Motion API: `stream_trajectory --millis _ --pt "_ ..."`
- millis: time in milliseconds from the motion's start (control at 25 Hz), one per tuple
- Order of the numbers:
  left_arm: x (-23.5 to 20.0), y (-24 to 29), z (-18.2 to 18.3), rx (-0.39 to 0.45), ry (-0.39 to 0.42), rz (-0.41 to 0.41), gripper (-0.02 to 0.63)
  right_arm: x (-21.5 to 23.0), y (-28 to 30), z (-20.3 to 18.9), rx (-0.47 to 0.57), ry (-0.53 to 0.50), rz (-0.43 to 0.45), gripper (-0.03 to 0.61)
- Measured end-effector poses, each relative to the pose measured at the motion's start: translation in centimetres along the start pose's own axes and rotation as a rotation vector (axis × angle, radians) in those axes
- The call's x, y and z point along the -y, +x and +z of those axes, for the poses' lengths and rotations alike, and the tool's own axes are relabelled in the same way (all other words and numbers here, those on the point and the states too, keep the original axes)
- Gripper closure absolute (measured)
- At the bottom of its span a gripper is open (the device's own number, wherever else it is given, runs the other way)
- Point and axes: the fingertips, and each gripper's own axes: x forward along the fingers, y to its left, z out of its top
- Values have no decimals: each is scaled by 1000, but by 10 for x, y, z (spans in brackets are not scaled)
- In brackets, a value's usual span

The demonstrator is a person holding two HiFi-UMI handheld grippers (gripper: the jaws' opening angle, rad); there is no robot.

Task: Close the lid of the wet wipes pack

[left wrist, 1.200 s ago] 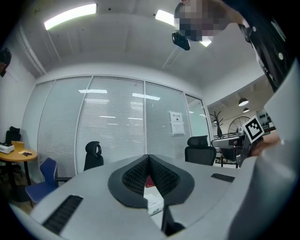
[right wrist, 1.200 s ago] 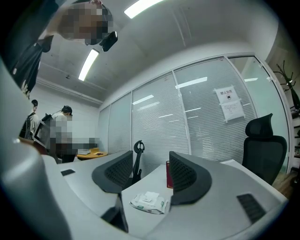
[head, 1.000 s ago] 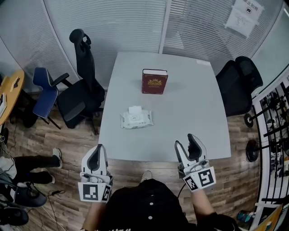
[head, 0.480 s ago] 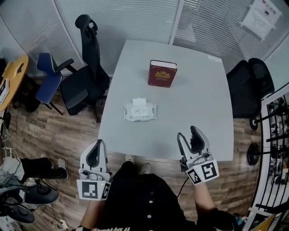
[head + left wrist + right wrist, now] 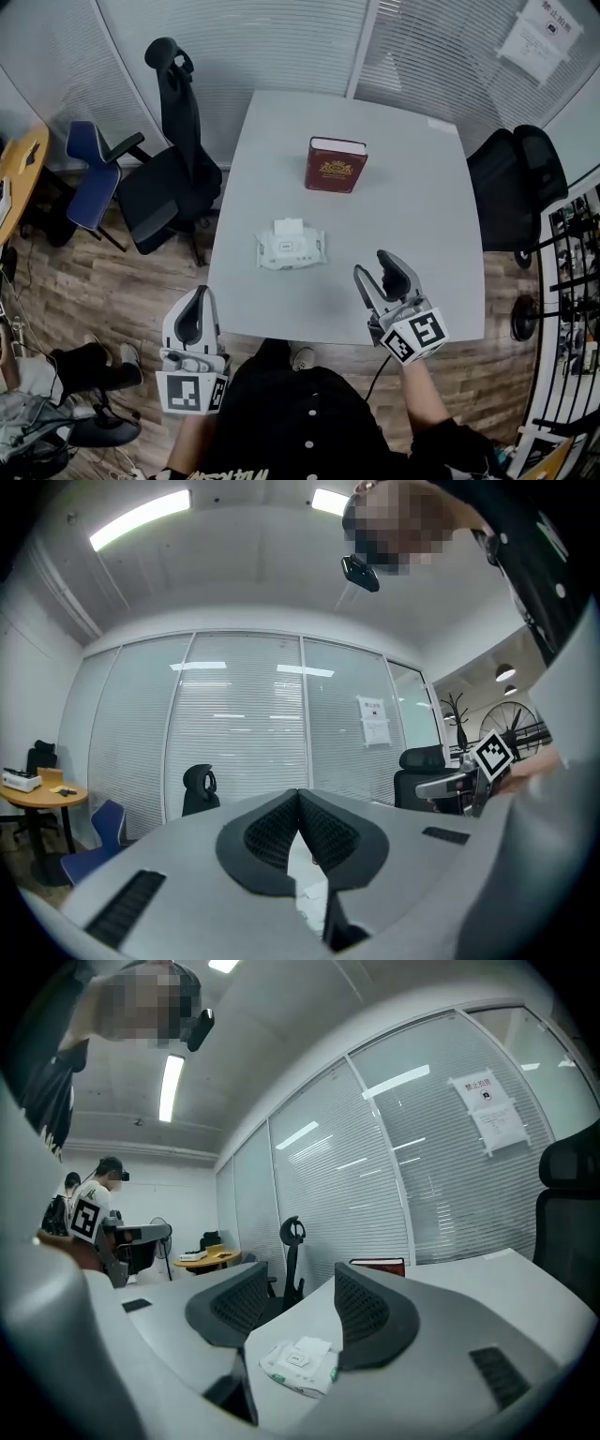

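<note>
On the grey table (image 5: pixel 412 234) the wet wipes pack (image 5: pixel 291 246) lay flat toward the near left part of the top, its white lid (image 5: pixel 288 226) flipped open on the side away from me. Further back stood a dark red book (image 5: pixel 335 165), well apart from the pack.

My right gripper (image 5: pixel 386 272) hung over the near right part of the table, pointing roughly level toward the far side. Its jaws stood wide apart with nothing pinched between them. In the right gripper view I saw the pack (image 5: pixel 302 1365) low in the gap between the two jaws, but it was a good way ahead on the table and neither pad touched it. The book's top edge (image 5: pixel 377 1265) showed beyond it.

My left gripper (image 5: pixel 194 314) sat off the near left corner of the table, above the wooden floor (image 5: pixel 112 281) beside my body. Its jaws were pressed together at the tips, holding nothing, as the left gripper view (image 5: pixel 298 803) made plain.

A black office chair (image 5: pixel 173 178) and a blue chair (image 5: pixel 94 173) stood to the left of the table, and another black chair (image 5: pixel 511 183) to its right. Behind them ran glass walls with blinds, one bearing a paper notice (image 5: pixel 532 37).
</note>
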Motion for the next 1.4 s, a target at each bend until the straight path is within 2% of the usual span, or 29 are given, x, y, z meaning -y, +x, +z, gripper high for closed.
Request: stream_trajectory --millis 560,920,1280,1400 --pt "-43 34 -24 -56 12 28 598 20 94 -48 -152 32 52 362" --pt "-33 44 -44 -103 -3 7 598 32 133 -87 -258 13 83 370" --pt "-24 47 -65 -164 -39 3 598 46 170 -136 -425 68 167 393" --pt "-21 48 -78 -215 -83 4 599 50 183 -156 -494 86 190 396"
